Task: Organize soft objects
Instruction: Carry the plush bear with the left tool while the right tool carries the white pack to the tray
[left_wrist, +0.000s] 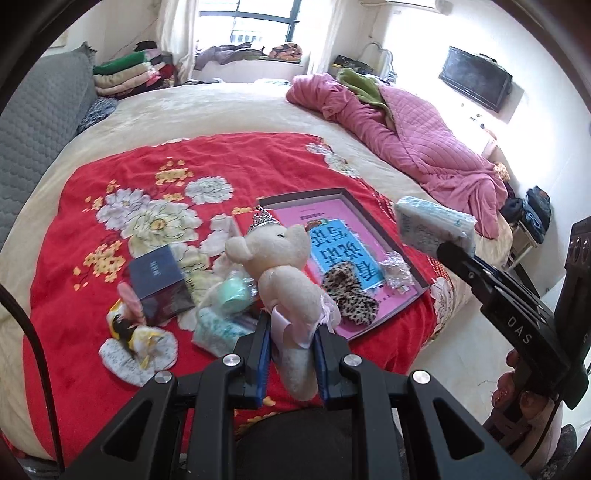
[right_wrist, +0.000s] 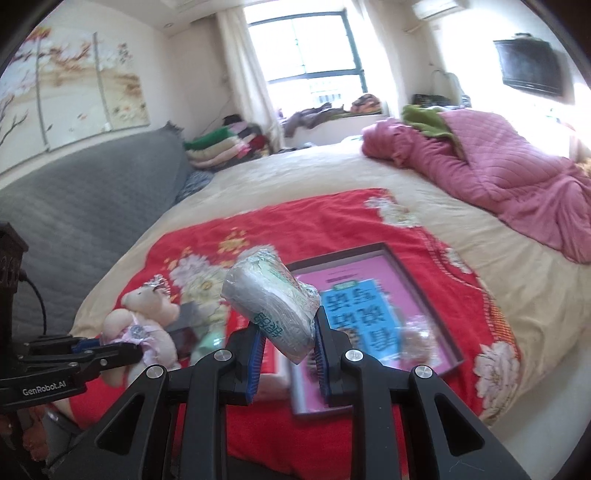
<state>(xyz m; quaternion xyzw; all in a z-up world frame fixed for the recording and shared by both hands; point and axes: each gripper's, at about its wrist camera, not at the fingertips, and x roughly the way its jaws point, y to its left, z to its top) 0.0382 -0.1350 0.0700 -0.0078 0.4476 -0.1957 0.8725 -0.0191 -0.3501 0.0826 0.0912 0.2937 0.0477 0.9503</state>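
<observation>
Grippers lifted above the red blanket (left_wrist: 110, 369).
Left gripper (left_wrist: 291, 332) pinches a plush bear (left_wrist: 284, 269); right gripper (right_wrist: 288, 339) pinches a tissue pack (right_wrist: 271, 306).

Plush bear (left_wrist: 280, 266): cream, silver crown, pink ribbon at waist; held off the bed, clamped at its lower body, head tilted away. Tissue pack (right_wrist: 271, 312): white, clear-wrapped, green print; held aloft, tilted, above the red blanket.
</observation>
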